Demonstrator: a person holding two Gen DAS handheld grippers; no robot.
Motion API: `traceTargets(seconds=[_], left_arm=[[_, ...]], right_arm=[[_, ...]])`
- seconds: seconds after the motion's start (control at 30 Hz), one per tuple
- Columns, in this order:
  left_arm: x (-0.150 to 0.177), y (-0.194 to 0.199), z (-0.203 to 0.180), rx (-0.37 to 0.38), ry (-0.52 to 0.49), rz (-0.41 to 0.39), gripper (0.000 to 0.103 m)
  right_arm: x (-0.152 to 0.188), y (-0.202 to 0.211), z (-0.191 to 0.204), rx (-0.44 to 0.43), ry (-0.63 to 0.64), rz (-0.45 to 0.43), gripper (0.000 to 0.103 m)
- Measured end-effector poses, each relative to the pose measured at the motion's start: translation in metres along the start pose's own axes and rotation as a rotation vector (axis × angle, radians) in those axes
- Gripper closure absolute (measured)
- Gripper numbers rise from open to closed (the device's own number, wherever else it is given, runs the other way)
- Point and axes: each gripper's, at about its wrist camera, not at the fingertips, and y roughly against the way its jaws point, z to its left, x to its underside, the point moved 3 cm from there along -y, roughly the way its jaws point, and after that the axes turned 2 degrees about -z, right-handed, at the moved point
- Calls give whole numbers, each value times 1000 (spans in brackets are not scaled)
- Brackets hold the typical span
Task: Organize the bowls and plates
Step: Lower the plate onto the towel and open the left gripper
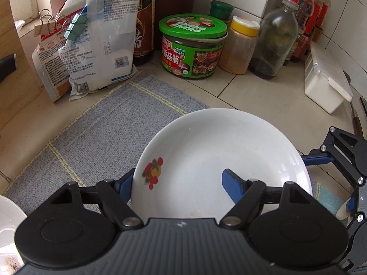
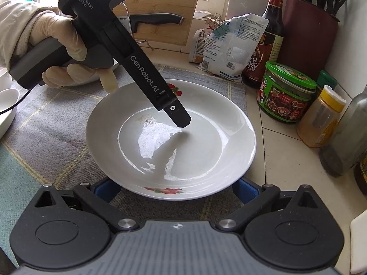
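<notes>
Nearest the left wrist camera, the left gripper stood about half open, pitched steeply down over the plate. Its fingers straddled the plate's left rim: one blue finger sat outside the rim and the other hung inside, above the well. Neither pad pressed on the rim, so nothing was held. In the right wrist view, a gloved hand held this gripper by its handle, with one fingertip poised just above the plate's well.

The right gripper was spread wide at the plate's near rim. Both of its blue fingers ran under the overhanging rim, which hid their tips; contact with the underside could not be confirmed. No clamping on the plate was visible.

The plate was white, shallow and empty, with small fruit prints on the rim. It rested on the grey mat, near the mat's edge beside the tiled counter.

Behind the mat stood two clipped bags, a dark bottle, a green-lidded jar and a yellow-capped shaker. A white bowl lay at the mat's left edge, well apart from the plate.
</notes>
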Motion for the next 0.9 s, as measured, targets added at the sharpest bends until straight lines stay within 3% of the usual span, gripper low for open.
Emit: traceTargets(seconds=[0.47,0.9], left_arm=[[9,50,-14,-52,-31,-73,20],[60,146,-57,-147,35,-216,14]], right_arm=[[5,24,2,-8,-134,-36,0],[13,74,20,106,-277,-71,0]])
